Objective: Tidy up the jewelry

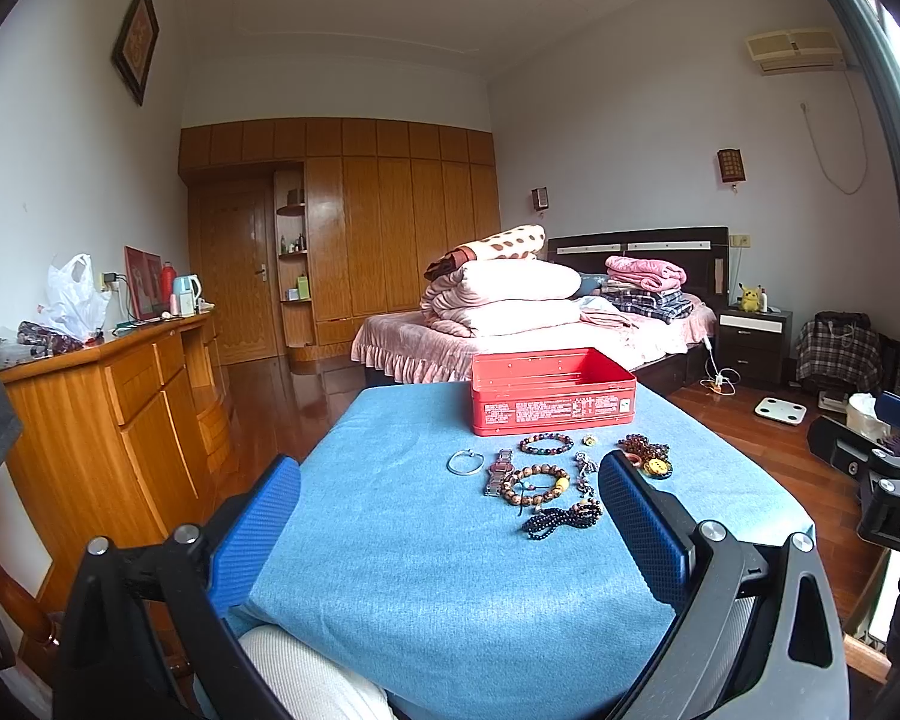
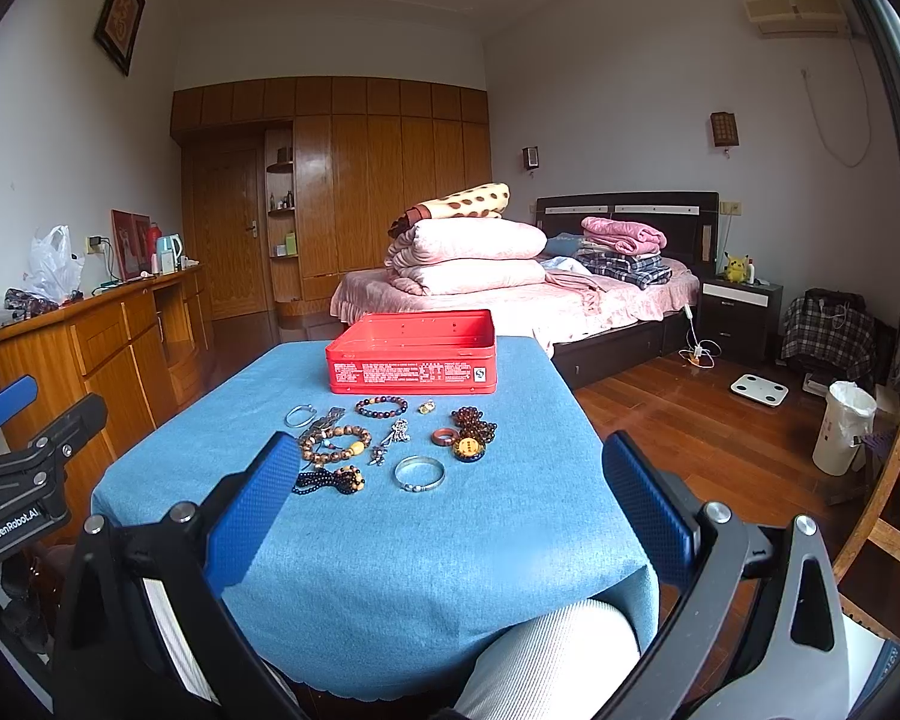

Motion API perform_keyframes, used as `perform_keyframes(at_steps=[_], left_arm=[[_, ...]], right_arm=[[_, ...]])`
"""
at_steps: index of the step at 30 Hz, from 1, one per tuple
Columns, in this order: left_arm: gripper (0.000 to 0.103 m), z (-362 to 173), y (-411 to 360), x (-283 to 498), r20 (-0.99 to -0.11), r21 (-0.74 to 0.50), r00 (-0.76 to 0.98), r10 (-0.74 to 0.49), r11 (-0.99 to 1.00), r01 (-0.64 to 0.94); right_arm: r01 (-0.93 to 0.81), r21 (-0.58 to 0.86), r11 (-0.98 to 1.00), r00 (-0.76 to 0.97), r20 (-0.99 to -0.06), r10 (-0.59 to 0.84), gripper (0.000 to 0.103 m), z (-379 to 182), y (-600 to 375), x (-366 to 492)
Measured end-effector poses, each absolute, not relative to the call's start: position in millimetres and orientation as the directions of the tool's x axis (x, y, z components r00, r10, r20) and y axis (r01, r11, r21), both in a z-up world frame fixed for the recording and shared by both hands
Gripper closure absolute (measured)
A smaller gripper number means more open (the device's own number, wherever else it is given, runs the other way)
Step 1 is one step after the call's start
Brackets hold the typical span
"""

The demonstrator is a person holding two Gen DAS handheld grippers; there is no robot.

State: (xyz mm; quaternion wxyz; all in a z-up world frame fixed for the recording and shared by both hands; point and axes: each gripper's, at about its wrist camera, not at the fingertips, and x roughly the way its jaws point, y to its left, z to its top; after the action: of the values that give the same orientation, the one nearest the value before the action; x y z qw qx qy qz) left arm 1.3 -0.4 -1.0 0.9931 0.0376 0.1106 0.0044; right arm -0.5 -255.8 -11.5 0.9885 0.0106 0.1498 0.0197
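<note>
An open red tin box (image 1: 551,391) (image 2: 413,351) stands at the far end of a blue-clothed table (image 1: 426,546) (image 2: 426,552). In front of it lie several pieces of jewelry: a silver ring bangle (image 1: 465,462) (image 2: 299,416), a wooden bead bracelet (image 1: 535,485) (image 2: 333,444), a dark bead bracelet (image 1: 546,443) (image 2: 381,406), a black bead strand (image 1: 561,518) (image 2: 329,480), a silver bangle (image 2: 419,473) and an amber bead cluster (image 1: 647,455) (image 2: 473,425). My left gripper (image 1: 450,516) and right gripper (image 2: 444,492) hover open at the near end, holding nothing.
A wooden dresser (image 1: 114,396) runs along the left wall. A bed (image 1: 534,324) piled with folded bedding stands behind the table. A white bin (image 2: 843,426) and a scale (image 2: 759,389) sit on the wooden floor at right. A person's knee (image 2: 546,654) is under the table's near edge.
</note>
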Motion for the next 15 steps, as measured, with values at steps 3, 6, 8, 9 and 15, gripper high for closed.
perform_keyframes(at_steps=[3,6,8,9,15], left_arm=[[0.006,-1.1,-0.5,1.3,-0.219,0.075,0.976,0.017,0.997,0.0],[0.006,-1.0,-0.5,1.3,-0.219,0.076,0.976,0.016,0.997,0.0],[0.006,-0.2,0.4,0.6,-0.219,0.075,0.976,0.016,0.997,0.0],[0.006,-0.2,0.3,0.6,-0.219,0.075,0.976,0.016,0.997,0.0],[0.006,-0.3,0.3,0.5,-0.218,0.075,0.976,0.016,0.997,0.0]], right_arm=[[-0.036,0.027,0.999,0.954,-0.296,0.042,0.005,-11.5,-255.8,-0.5],[-0.036,0.027,0.999,0.954,-0.296,0.042,0.005,-11.4,-255.8,-0.5],[-0.036,0.027,0.999,0.954,-0.295,0.042,0.005,-11.3,-255.8,-0.6],[-0.036,0.027,0.999,0.954,-0.295,0.042,0.005,-11.3,-255.9,-0.7],[-0.036,0.027,0.999,0.955,-0.295,0.042,0.005,-11.2,-256.0,-0.9]])
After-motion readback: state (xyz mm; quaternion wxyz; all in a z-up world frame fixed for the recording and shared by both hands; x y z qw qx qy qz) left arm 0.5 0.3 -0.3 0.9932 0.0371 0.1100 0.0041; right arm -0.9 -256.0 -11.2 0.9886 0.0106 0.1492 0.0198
